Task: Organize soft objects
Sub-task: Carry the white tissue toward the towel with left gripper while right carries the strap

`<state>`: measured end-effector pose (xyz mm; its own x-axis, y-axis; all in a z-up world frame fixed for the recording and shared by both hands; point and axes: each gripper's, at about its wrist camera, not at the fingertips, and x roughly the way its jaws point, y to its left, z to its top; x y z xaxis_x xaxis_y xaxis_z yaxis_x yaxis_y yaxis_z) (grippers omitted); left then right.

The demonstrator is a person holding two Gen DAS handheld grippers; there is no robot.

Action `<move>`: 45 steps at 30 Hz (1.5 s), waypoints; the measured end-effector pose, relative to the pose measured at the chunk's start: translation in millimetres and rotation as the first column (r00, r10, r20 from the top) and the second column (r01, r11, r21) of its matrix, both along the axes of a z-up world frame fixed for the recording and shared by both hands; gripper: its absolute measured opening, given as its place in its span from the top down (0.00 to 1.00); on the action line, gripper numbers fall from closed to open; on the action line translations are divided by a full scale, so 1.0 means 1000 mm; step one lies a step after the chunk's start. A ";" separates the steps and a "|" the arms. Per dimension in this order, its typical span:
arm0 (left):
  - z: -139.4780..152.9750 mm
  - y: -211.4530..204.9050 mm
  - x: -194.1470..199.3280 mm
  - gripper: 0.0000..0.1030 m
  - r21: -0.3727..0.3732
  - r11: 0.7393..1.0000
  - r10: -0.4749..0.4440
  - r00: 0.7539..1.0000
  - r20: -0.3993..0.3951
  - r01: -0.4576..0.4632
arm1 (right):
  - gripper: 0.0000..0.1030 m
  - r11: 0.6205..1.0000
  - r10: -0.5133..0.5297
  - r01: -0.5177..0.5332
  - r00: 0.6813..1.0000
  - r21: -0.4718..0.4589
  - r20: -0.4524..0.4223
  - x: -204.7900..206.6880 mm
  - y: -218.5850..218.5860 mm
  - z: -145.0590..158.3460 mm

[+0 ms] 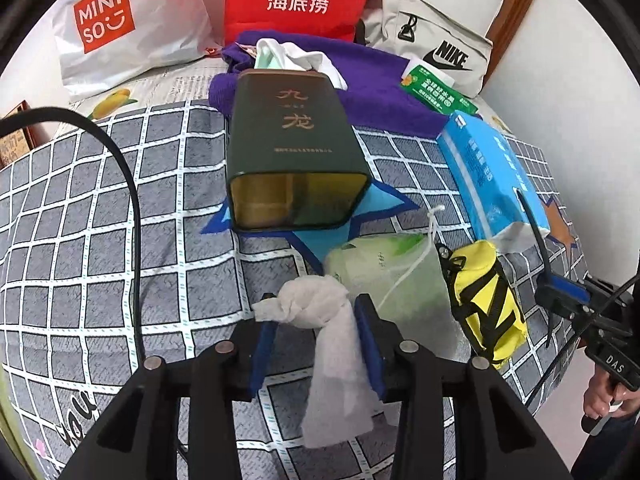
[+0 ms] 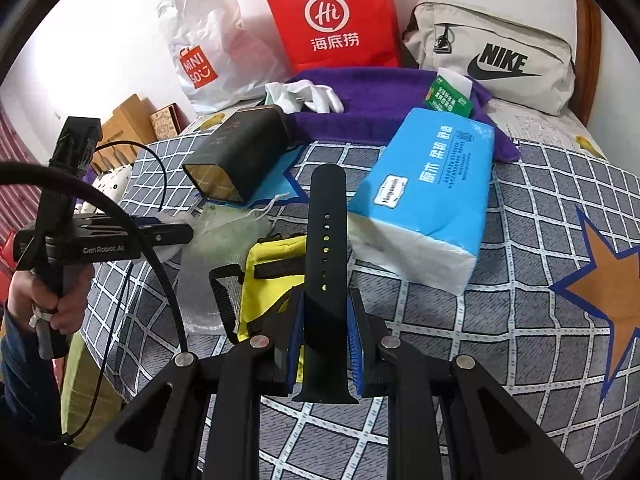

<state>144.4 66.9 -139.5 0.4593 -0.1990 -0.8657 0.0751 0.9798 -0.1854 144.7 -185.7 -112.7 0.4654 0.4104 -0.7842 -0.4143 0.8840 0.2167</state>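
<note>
A crumpled white tissue (image 1: 324, 344), knotted at its top, hangs down between the blue pads of the left hand-held gripper (image 1: 316, 320), above the checked bed cover (image 1: 120, 208). A black watch strap (image 2: 326, 264) with a row of holes stands upright, pinched at its lower part by the right hand-held gripper (image 2: 324, 308). On the bed near the front edge lie a yellow pouch (image 1: 486, 300) with black straps and a pale green drawstring bag (image 1: 392, 268), touching side by side. A blue tissue pack (image 2: 428, 196) lies toward the right edge.
</note>
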 end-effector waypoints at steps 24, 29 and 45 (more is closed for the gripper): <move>-0.020 -0.005 -0.004 0.69 0.189 0.982 -0.019 1.000 0.007 0.018 | 0.80 0.999 0.024 -0.024 0.999 -0.025 -0.027 -0.001 0.008 -0.009; -0.007 0.006 -0.004 0.70 0.130 0.992 -0.008 1.000 0.026 0.005 | 0.80 0.999 0.028 -0.028 0.999 -0.023 -0.019 -0.004 0.008 -0.006; 0.043 0.017 0.008 0.70 0.012 1.000 0.017 0.994 0.105 -0.018 | 0.80 0.999 0.051 -0.051 0.998 -0.016 0.042 0.011 0.010 0.022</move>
<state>152.1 83.6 -96.9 0.5513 -0.1795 -0.8148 0.0762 0.9833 -0.1651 155.3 -175.2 -90.9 0.4772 0.4228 -0.7704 -0.4674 0.8645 0.1849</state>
